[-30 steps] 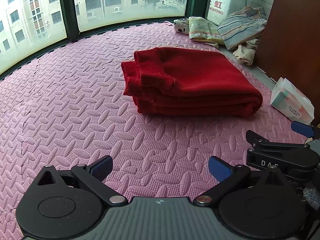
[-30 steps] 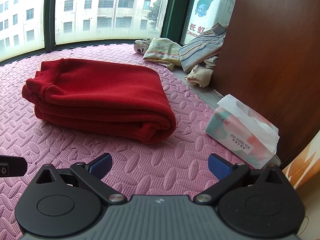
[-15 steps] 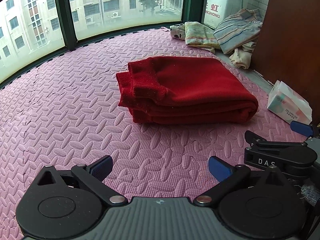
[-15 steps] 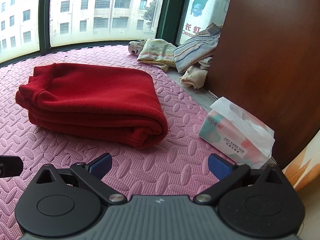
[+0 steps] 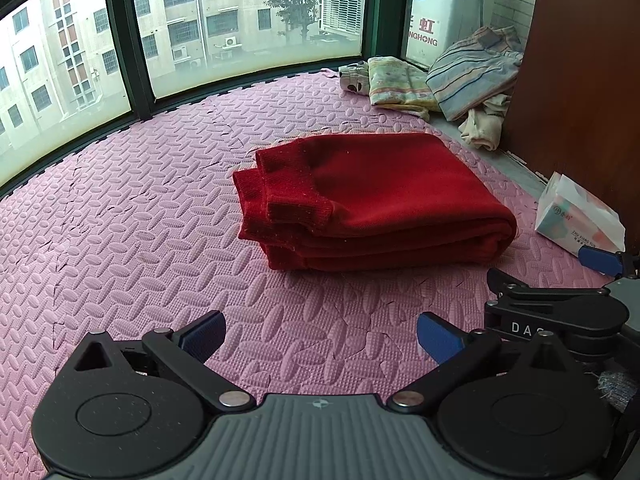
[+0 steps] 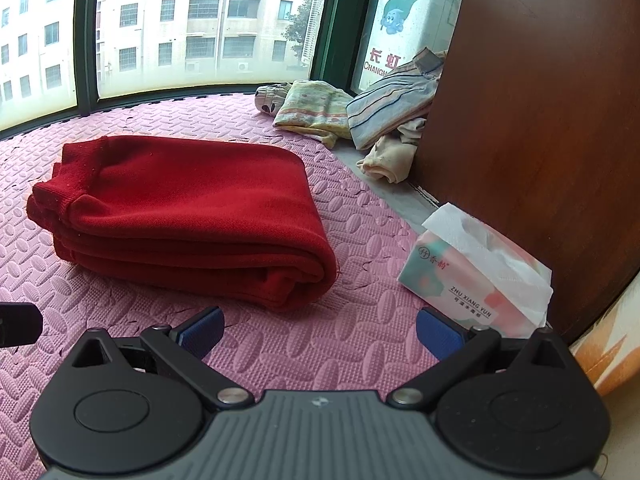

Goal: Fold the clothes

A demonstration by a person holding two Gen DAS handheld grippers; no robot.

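Observation:
A red garment (image 5: 376, 200) lies folded in a thick stack on the pink foam mat (image 5: 120, 240). It also shows in the right wrist view (image 6: 192, 216). My left gripper (image 5: 320, 336) is open and empty, held above the mat short of the stack. My right gripper (image 6: 320, 332) is open and empty, near the stack's right folded end. The right gripper also shows at the right edge of the left wrist view (image 5: 560, 304).
A tissue pack (image 6: 476, 276) lies right of the stack by a brown wooden panel (image 6: 540, 120). A pile of other clothes (image 5: 440, 80) sits in the far corner by the windows (image 5: 240, 20). The tissue pack also shows in the left wrist view (image 5: 576, 216).
Both grippers have drawn back and risen a little, so the folded red garment sits farther away in both views. The jaws stay open.

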